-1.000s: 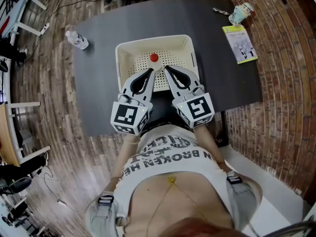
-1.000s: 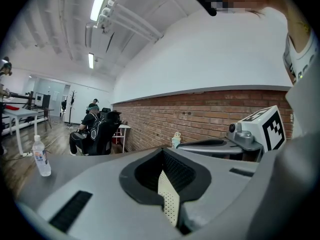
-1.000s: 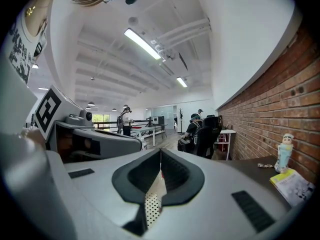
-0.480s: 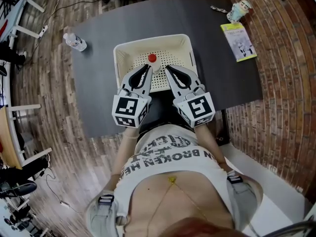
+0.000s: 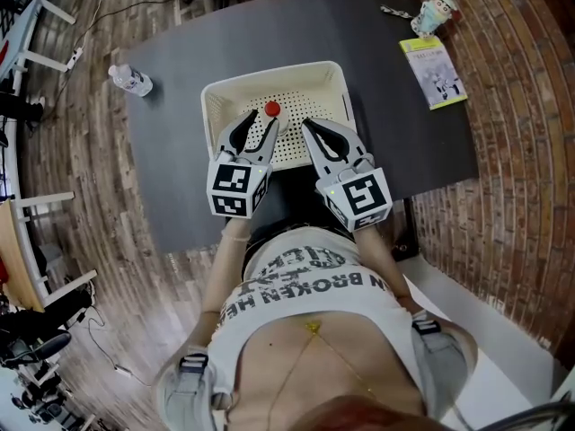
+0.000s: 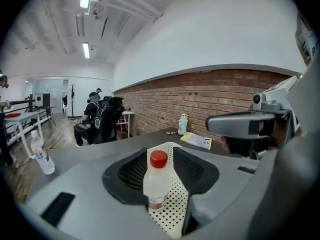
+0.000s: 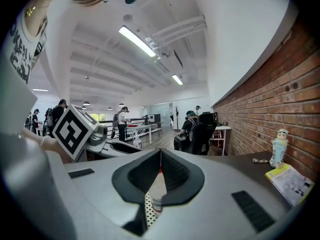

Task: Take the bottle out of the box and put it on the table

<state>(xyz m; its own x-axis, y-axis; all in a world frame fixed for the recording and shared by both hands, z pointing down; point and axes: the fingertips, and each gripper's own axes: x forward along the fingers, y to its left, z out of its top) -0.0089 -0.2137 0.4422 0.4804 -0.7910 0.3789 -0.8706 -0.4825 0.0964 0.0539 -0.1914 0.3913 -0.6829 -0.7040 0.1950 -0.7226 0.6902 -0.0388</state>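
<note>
A clear bottle with a red cap (image 5: pixel 271 109) stands upright in the white perforated basket (image 5: pixel 216 97) on the dark table (image 5: pixel 180 178). My left gripper (image 5: pixel 258 126) reaches into the basket. Its jaws have just been opening and now stand open on either side of the bottle (image 6: pixel 156 184), with gaps showing at both pads. My right gripper (image 5: pixel 305 126) hovers over the basket's near right part, shut and empty. In the right gripper view the bottle (image 7: pixel 156 189) shows through the gap below the closed tips of the right gripper (image 7: pixel 160 153).
A second water bottle (image 5: pixel 130 79) stands at the table's far left edge. A yellow booklet (image 5: pixel 434 72) and a small figurine cup (image 5: pixel 437 12) lie at the far right. People sit and stand at desks (image 6: pixel 97 119) farther back in the room.
My left gripper has moved forward and down into the basket, and its jaws have gone from shut to open around the bottle. The right gripper has stayed in place.
</note>
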